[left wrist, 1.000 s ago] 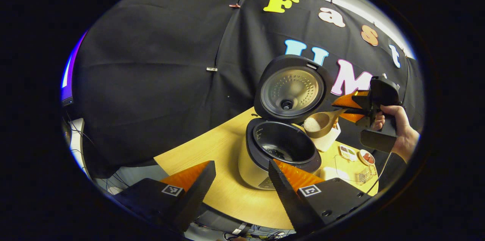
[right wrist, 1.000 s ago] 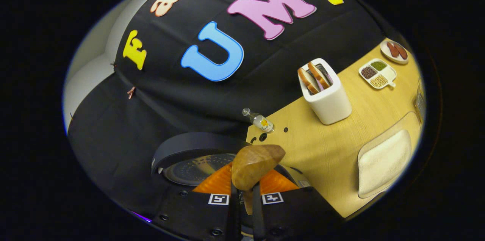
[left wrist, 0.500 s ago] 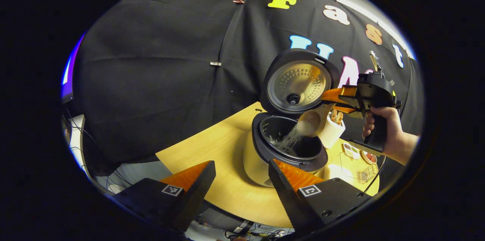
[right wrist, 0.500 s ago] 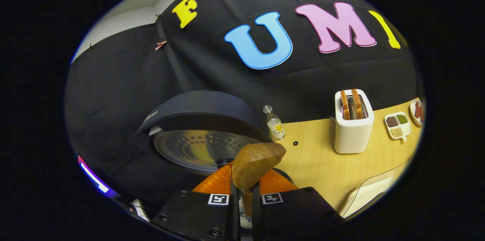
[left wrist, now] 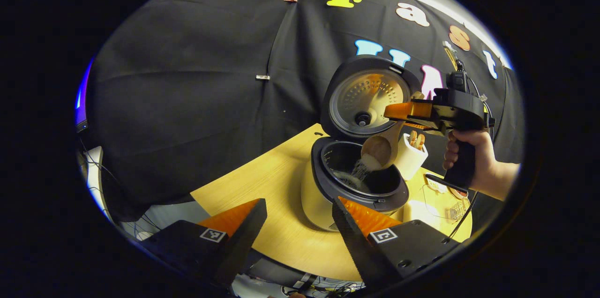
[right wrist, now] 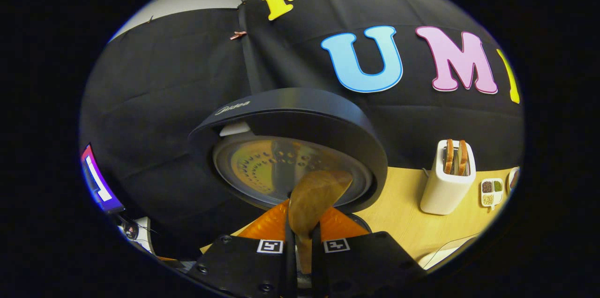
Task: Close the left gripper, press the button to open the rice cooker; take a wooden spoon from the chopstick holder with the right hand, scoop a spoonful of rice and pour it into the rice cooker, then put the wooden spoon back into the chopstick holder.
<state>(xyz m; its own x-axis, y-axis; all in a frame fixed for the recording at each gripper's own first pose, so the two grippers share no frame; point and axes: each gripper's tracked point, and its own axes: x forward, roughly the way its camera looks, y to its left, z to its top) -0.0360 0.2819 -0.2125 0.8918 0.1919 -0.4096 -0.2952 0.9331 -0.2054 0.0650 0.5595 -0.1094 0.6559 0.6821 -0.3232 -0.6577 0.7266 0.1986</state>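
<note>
Pouring step: right gripper [left wrist: 398, 117] clamps the wooden spoon [left wrist: 378, 150], tipped over the open rice cooker [left wrist: 354, 185], rice [left wrist: 358, 170] spilling into the pot. Left gripper [left wrist: 300, 223] idles, jaws wide. Next: empty it, level the spoon, carry it to the chopstick holder.
</note>
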